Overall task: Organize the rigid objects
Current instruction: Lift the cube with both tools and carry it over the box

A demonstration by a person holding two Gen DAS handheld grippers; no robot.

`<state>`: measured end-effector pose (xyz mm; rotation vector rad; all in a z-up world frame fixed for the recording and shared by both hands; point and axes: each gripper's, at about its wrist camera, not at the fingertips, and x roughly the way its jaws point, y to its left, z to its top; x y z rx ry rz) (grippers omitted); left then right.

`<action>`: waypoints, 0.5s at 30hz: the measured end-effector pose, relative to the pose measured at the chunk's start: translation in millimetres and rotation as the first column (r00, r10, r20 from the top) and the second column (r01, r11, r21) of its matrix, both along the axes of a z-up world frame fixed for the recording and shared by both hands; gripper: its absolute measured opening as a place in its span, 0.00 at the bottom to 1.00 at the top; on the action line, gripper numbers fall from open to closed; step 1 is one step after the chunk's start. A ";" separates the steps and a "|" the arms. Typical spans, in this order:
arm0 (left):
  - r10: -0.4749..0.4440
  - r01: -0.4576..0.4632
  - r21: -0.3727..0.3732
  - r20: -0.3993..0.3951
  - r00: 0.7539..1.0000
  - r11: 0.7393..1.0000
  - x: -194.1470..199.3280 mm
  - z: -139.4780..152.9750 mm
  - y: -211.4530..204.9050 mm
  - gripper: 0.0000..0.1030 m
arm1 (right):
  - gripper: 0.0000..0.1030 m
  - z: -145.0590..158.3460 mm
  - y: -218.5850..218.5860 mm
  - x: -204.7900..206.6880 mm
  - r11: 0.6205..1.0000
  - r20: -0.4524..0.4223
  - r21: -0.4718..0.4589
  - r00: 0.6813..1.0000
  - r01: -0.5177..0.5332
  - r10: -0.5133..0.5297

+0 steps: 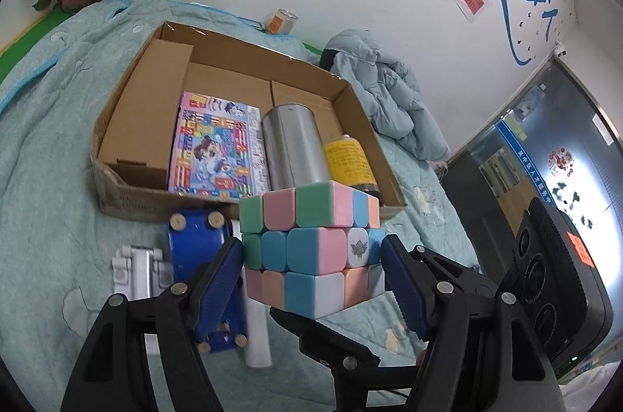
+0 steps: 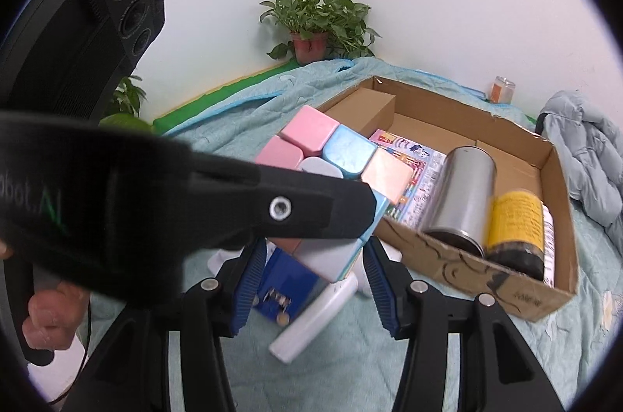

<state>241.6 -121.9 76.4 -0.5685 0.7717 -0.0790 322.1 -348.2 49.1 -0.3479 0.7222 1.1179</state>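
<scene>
Left gripper [image 1: 313, 279] clamped on the pastel puzzle cube [image 1: 311, 248], blue pads pressing its two side faces, cube lifted off the bed cover [image 1: 50, 147]. Right gripper [image 2: 307, 279]: jaws partly apart, cube's lower corner sits between them, but can't tell if the pads touch; the left tool's black body blocks most of that view.

Cube hangs just in front of the near wall of the cardboard box [image 1: 128, 205]. Box already holds a game box [image 1: 218, 147], silver can [image 1: 296, 147] and yellow-label can [image 1: 348, 159], side by side. Left strip of the box floor looks free.

Judgement: carry the cube up over the near wall first, keep it level, then lower into the free strip, not onto the cans. Blue toy car [image 1: 194, 244] and white tube [image 1: 257, 334] lie below, still out.
</scene>
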 end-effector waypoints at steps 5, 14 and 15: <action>0.009 -0.009 -0.001 -0.010 1.000 1.000 26.8 -2.8 22.7 0.68 | 0.49 -1.8 23.4 25.0 1.000 -0.030 -0.024 0.999 -0.015 0.015; 0.001 -0.002 -0.027 -0.069 0.998 1.000 89.3 -23.1 67.7 0.68 | 0.49 -11.5 66.5 67.3 0.995 -0.086 -0.096 0.996 -0.031 0.022; -0.002 -0.001 -0.038 -0.081 0.997 0.999 95.7 -27.9 72.0 0.68 | 0.49 -14.3 69.9 71.3 0.994 -0.098 -0.102 0.995 -0.031 0.021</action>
